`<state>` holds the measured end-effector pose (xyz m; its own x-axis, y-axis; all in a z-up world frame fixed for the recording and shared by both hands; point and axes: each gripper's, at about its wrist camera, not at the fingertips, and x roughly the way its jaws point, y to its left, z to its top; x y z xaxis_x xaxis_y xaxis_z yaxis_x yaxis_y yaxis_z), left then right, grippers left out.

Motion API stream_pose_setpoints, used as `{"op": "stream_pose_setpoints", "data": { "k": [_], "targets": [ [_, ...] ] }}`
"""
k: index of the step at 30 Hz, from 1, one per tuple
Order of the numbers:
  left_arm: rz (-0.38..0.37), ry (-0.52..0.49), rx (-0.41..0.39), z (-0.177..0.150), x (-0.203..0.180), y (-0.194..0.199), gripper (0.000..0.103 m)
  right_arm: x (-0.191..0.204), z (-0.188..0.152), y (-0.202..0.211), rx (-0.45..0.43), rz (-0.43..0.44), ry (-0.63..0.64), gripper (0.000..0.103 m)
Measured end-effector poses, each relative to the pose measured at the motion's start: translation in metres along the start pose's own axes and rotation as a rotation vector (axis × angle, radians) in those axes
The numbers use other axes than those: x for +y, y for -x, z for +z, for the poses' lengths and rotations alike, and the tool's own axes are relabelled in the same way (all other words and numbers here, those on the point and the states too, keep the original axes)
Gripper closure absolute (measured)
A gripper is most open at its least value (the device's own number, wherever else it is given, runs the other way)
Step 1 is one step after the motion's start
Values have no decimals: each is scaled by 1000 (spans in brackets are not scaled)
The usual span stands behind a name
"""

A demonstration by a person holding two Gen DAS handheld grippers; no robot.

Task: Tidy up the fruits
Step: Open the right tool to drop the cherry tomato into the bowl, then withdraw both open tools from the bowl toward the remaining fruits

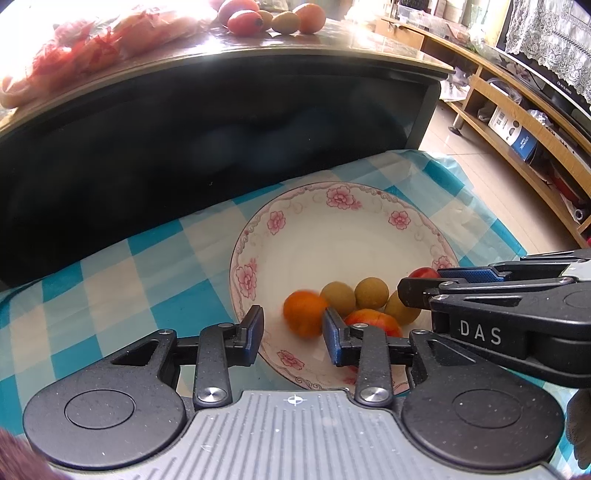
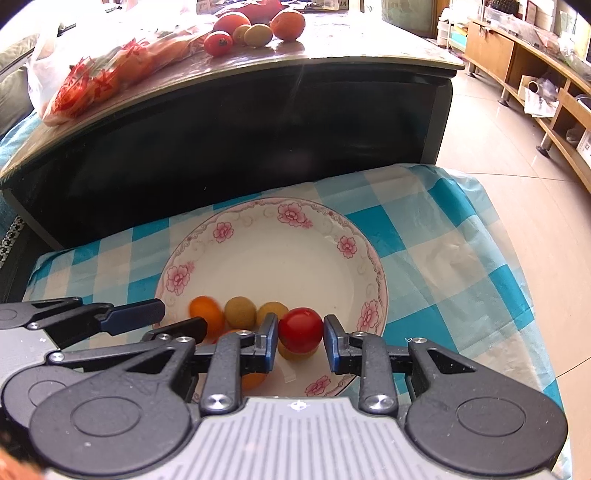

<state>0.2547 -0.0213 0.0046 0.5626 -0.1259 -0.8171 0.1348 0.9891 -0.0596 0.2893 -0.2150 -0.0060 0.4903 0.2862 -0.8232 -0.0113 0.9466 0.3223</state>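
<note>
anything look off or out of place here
Nothing is spilled or damaged. The fruit sits bunched at the near edge of the floral plate, leaving most of it bare, and several more fruits lie loose on the dark table beside a plastic bag. The right gripper brackets a red tomato.

a dark glossy cabinet [image 2: 236,147] with a marbled stone-like top [image 2: 332,48] fills the back. pale shiny floor tiles [image 2: 491,155] run right to a long wooden shelf unit [image 1: 517,122]. white lace [image 1: 546,33] hangs above it, possibly a curtain. strong daylight washes the upper left.
</note>
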Motion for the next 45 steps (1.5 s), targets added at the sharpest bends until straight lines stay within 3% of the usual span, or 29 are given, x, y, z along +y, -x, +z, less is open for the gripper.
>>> {"op": "stream_pose_setpoints", "data": {
  "k": [17,18,19,21,24,26,33,45],
  "targets": [
    [-9,27,-22,2,4,8,55,0,6,11,-37,22,-34,71],
    [-9,24,-23,2,4,9,54,0,6,12,-40,24,-36,69],
    [-15,19,-23,1,4,10,44,0,5,13,-44,37,-40,66],
    [-29,4,-33,0,0,13,36,2,5,16,-44,62,-42,65],
    [3,-81,-45,-4,-12,18,43,13,2,21,-56,50,-1,65],
    [25,-115,-53,-7,-17,21,41,16,0,24,-73,43,3,65],
    [39,-76,-33,-21,-1,28,40,8,-7,40,-100,60,-39,65],
    [64,-37,5,-58,16,51,37,18,-56,48,-19,49,-5,65]
  ]
}}
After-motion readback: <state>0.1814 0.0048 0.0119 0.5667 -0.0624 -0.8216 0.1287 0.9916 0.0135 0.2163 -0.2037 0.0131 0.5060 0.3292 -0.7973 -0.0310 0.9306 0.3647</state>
